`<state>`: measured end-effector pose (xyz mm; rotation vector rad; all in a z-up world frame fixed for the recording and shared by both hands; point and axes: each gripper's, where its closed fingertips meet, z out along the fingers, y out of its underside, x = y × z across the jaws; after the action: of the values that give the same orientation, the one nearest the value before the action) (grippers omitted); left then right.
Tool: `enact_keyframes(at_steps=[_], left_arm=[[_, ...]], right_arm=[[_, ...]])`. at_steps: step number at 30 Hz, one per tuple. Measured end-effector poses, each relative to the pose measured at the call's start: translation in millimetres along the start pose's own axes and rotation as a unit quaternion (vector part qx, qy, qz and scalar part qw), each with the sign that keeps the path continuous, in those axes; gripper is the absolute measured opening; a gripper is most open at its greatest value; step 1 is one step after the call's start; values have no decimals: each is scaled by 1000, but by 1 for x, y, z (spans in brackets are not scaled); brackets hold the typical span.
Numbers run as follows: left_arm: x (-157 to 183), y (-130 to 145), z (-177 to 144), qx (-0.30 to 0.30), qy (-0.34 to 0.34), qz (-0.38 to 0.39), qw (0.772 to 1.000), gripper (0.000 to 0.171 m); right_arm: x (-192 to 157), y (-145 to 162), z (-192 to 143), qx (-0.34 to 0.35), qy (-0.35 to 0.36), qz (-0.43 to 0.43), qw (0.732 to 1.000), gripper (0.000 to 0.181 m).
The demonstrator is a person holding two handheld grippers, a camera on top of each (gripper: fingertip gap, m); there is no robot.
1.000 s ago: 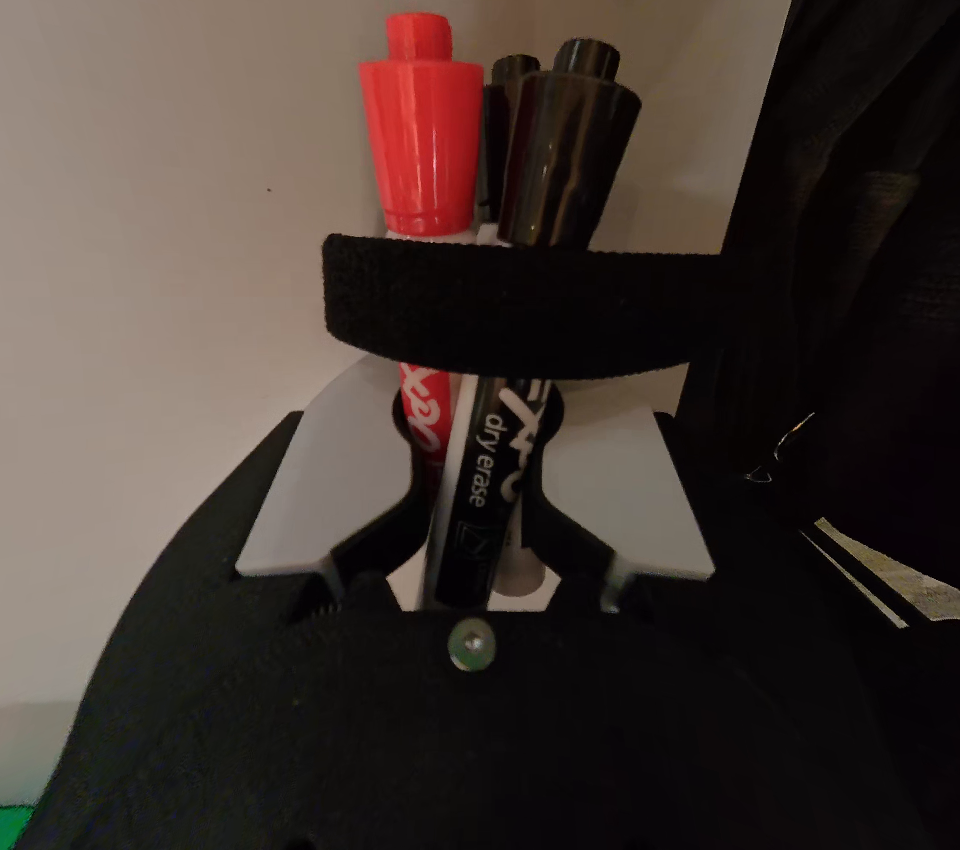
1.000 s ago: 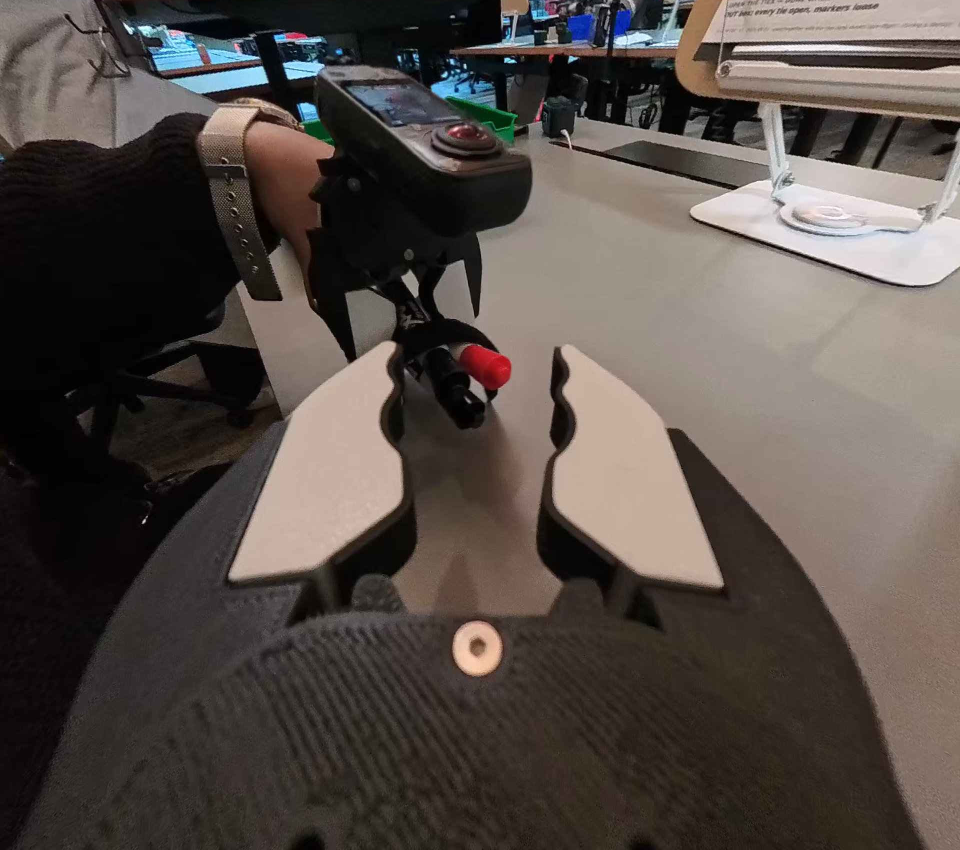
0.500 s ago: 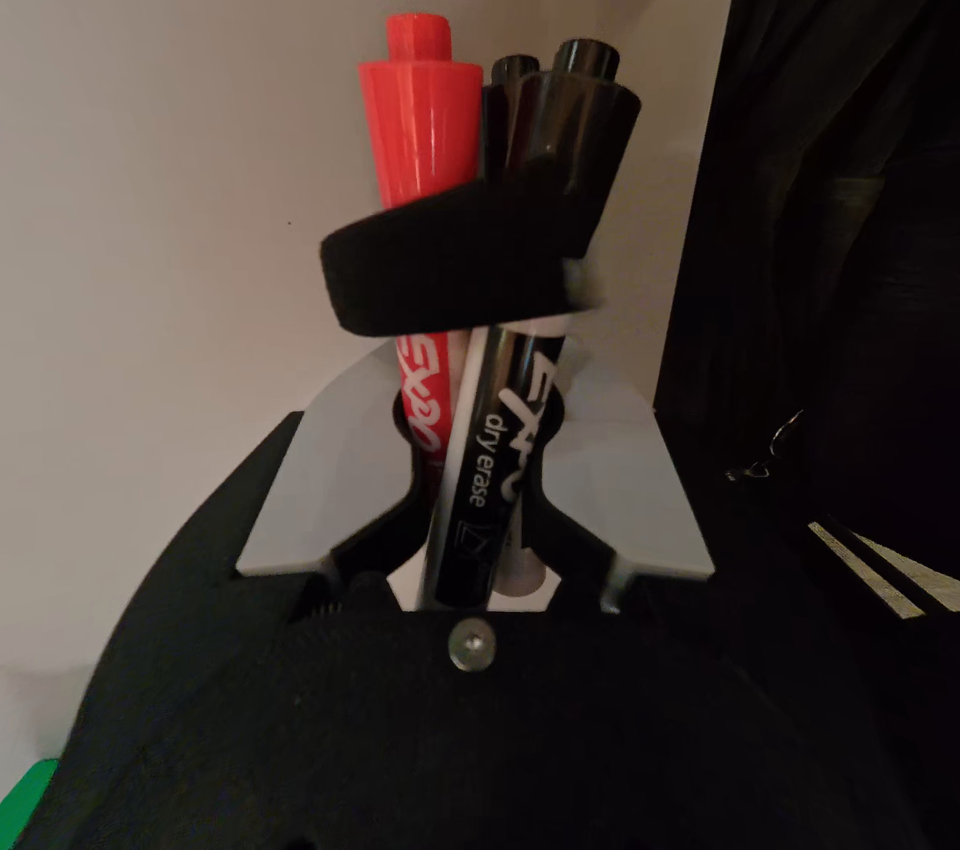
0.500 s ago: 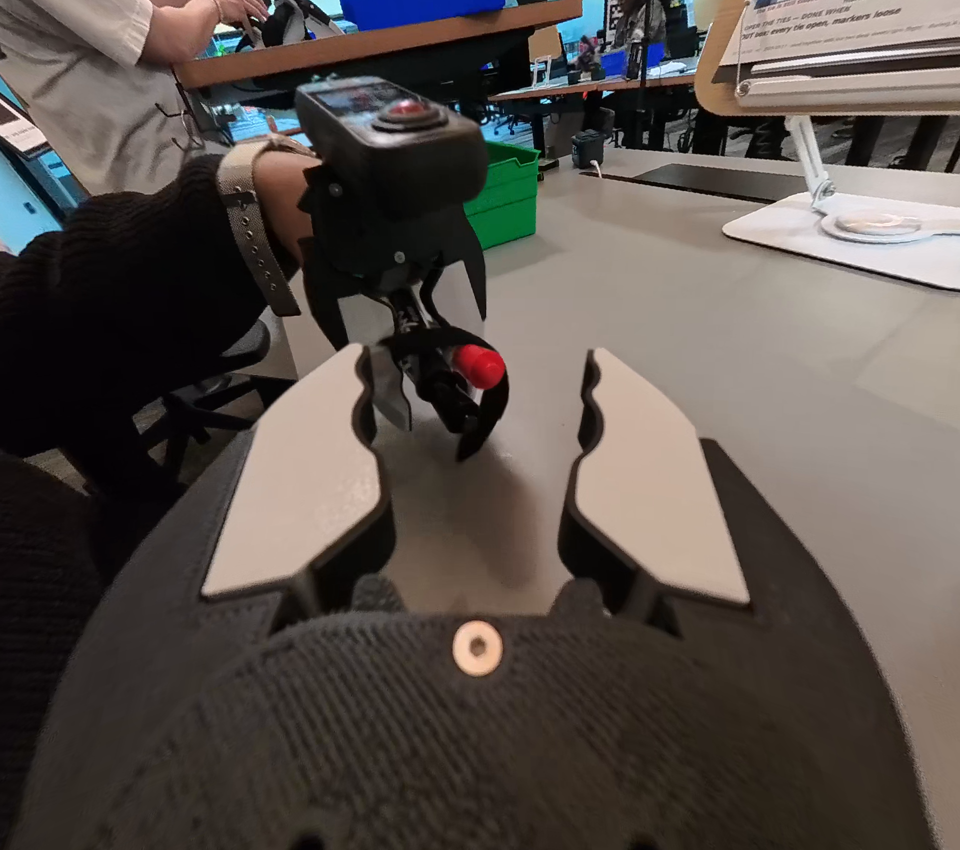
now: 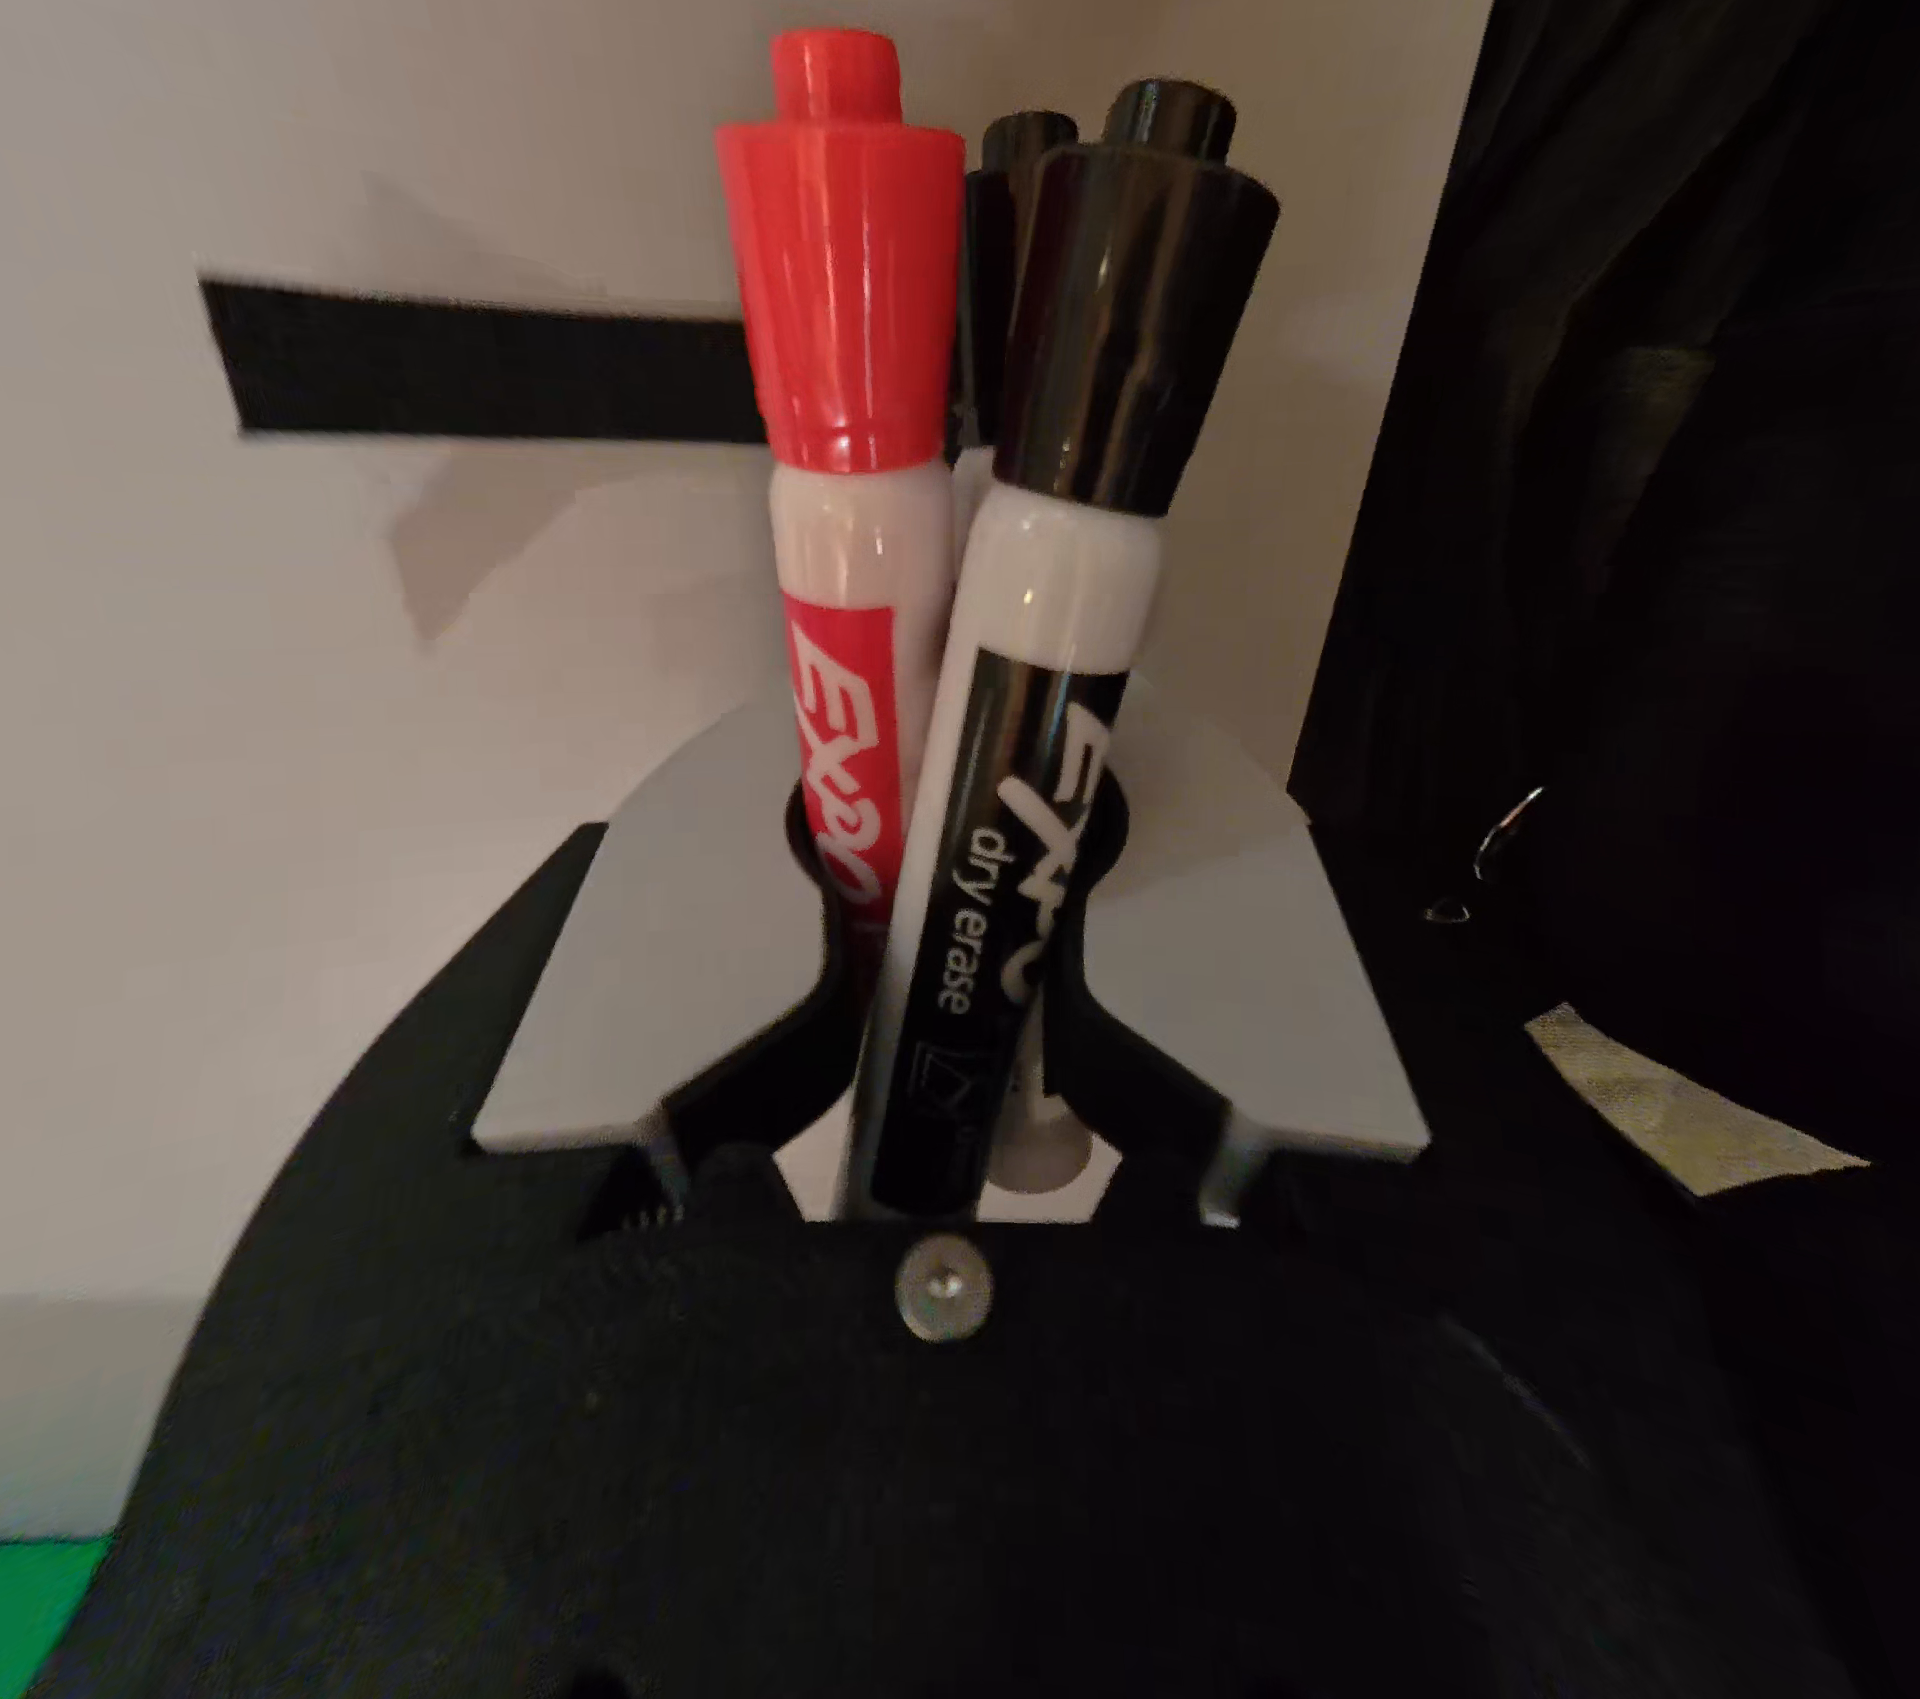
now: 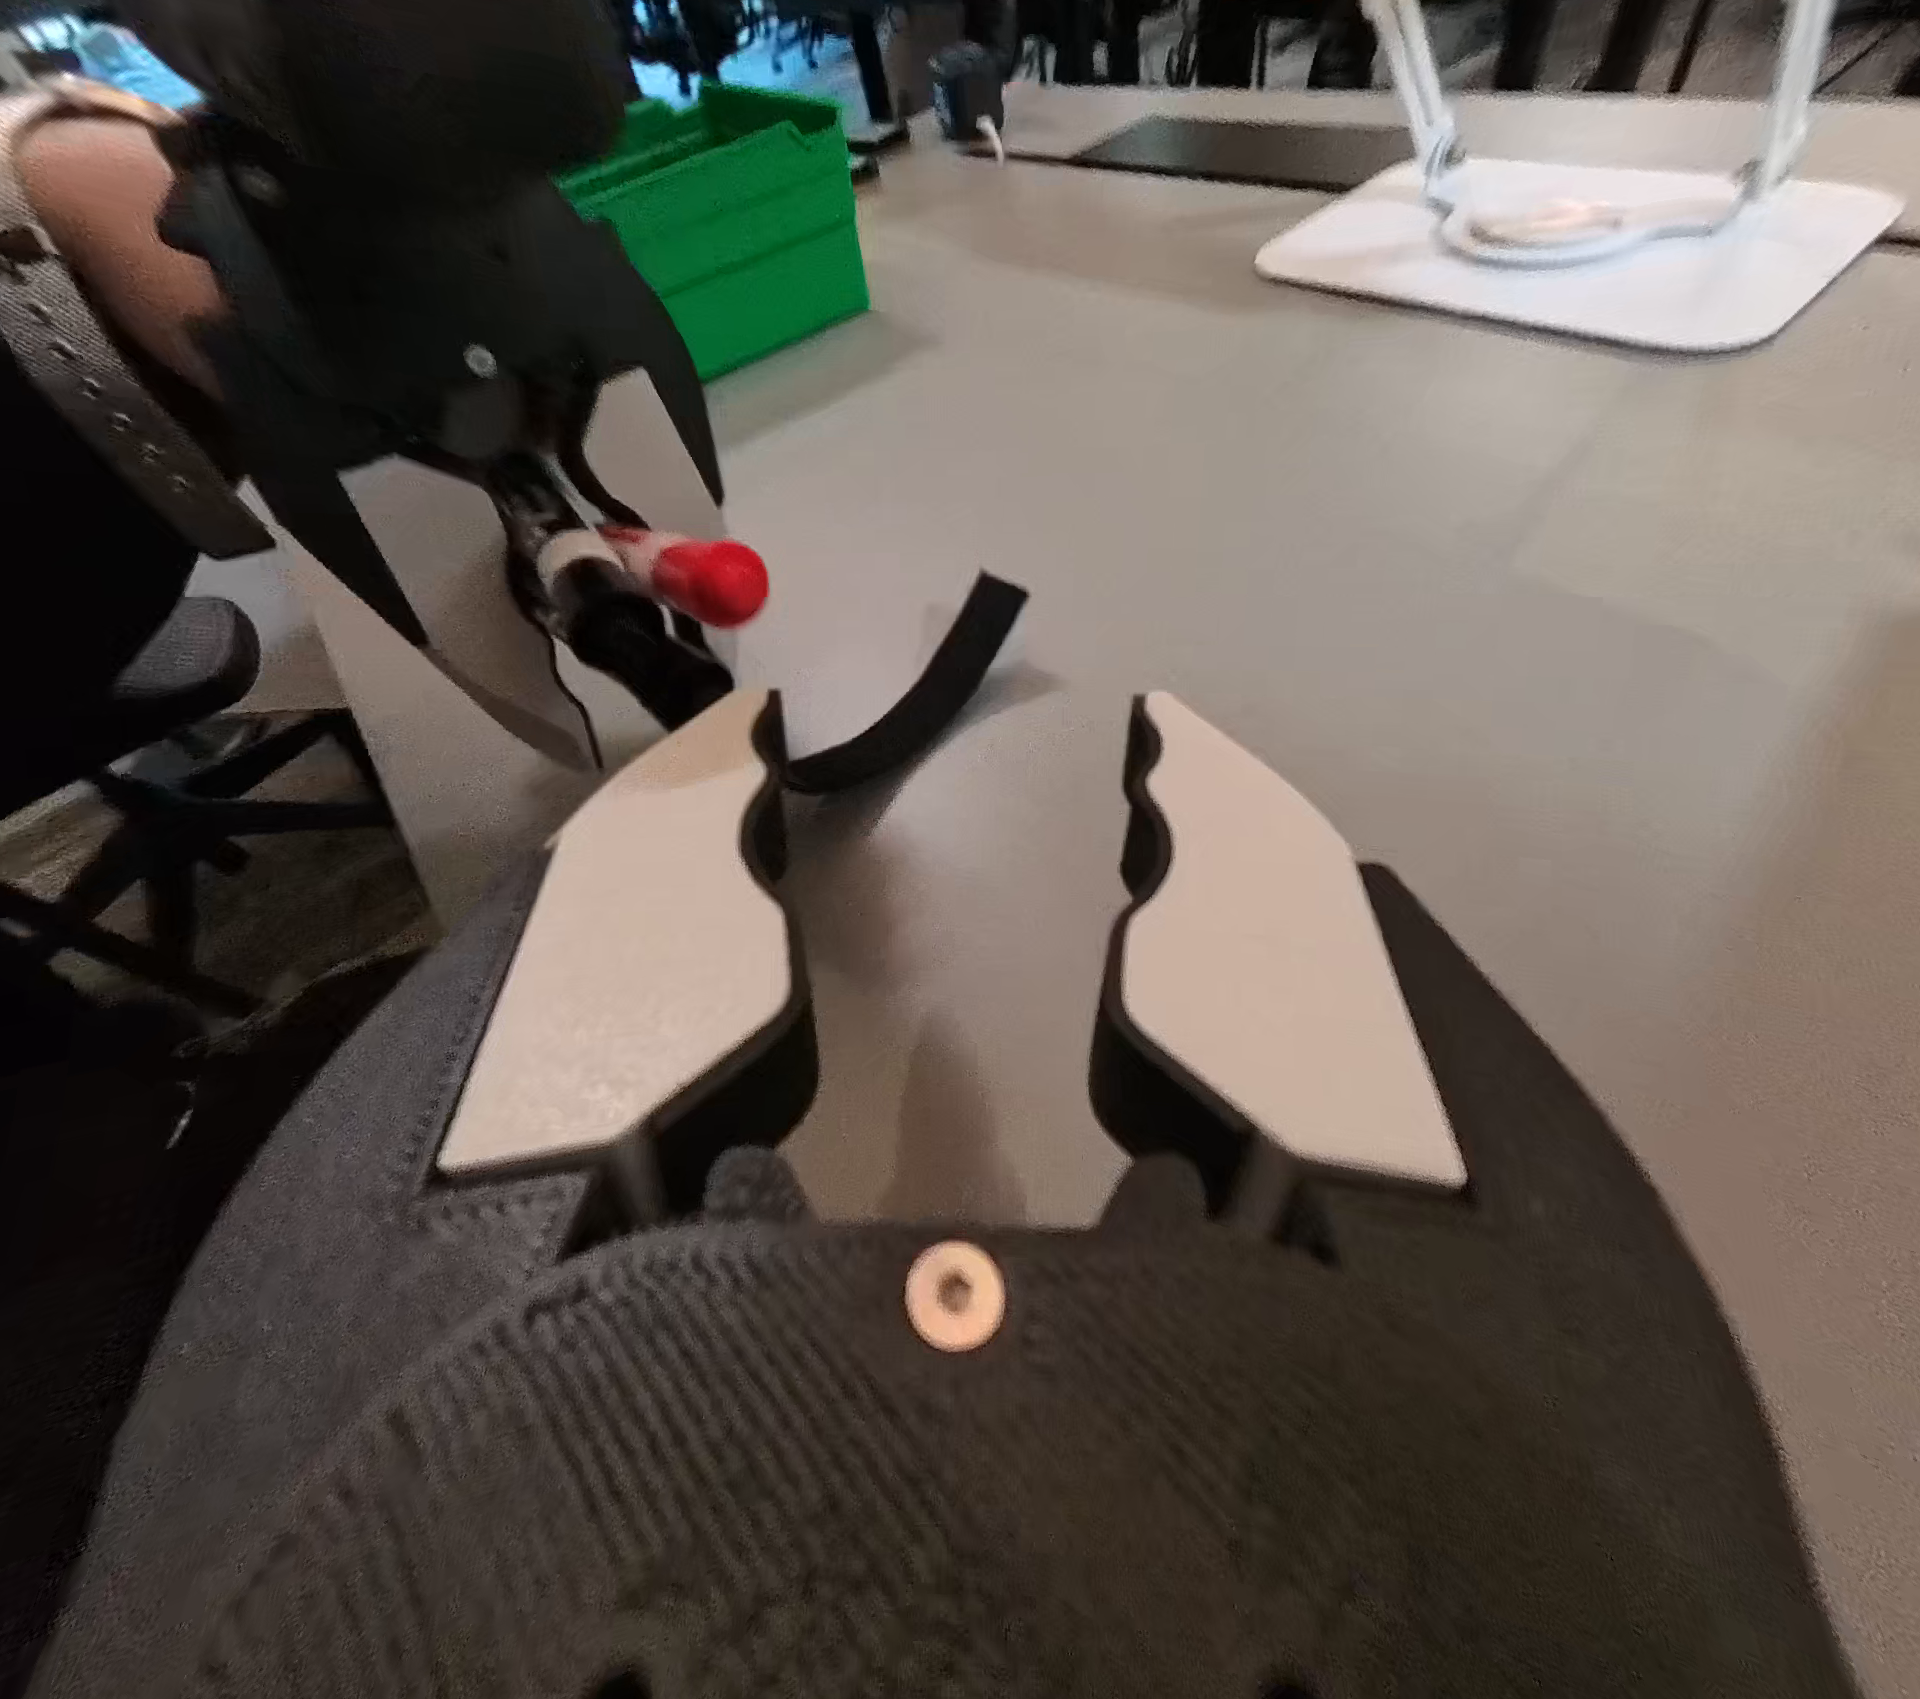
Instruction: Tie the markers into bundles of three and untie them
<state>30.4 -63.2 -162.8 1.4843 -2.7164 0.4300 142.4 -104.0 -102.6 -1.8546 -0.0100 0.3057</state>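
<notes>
My left tongs [image 5: 951, 828] are clamped on three markers: a red-capped marker [image 5: 844, 361] and two black-capped markers [image 5: 1117, 361], all held by their barrels with the caps pointing away from the tongs, out past the fingertips. One black-capped marker sits behind the other two, and I see only its cap. Beyond the caps, off to the left of these tongs, a black strap [image 5: 478, 373] lies flat on the pale tabletop [image 5: 312, 714], loose from the markers. In the right wrist view that same strap [image 6: 914, 704] curves along the tabletop just ahead of my right tongs [image 6: 951, 745], one end hidden behind their left finger and the other lifted. The right tongs stand wide apart with nothing between them. Ahead and to their left, the left tongs [image 6: 540, 589] hover with the red cap [image 6: 712, 581] sticking out.
</notes>
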Motion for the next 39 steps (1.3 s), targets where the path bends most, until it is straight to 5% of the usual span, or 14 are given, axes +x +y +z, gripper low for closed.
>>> enact_keyframes(at_steps=[5, 10, 13, 18, 20, 25, 30, 34, 39], left_arm=[[-14, 22, -7, 5, -8, -43, 999, 45], [-22, 36, -3, 1, -5, -68, 998, 45], [-23, 41, 3, -9, 0, -73, 997, 45], [-19, 36, 6, -12, 3, -63, 998, 45], [-17, 33, 6, -12, 3, -58, 998, 45], [-14, 28, 9, -17, 6, -46, 999, 45], [-6, 12, 12, 1, 18, -29, 999, 45], [2, -9, 18, 29, 27, -5, 999, 45], [8, -25, 21, 43, 24, 24, 998, 45]], right_arm=[[-18, 28, 28, -105, -71, 23, 992, 64], [-55, 42, 31, -125, -60, -242, 960, 61], [-55, 36, 37, -89, 11, -373, 924, 38], [-51, 45, 48, -108, 29, -371, 922, 2], [-53, 42, 44, -104, 24, -370, 923, 2], [-60, -8, 20, -8, 8, -256, 967, 2], [-36, -65, -23, 161, 18, -27, 986, 2], [-23, -87, -52, 310, -34, 195, 930, 1], [-34, -77, -44, 343, -79, 311, 883, 2]])
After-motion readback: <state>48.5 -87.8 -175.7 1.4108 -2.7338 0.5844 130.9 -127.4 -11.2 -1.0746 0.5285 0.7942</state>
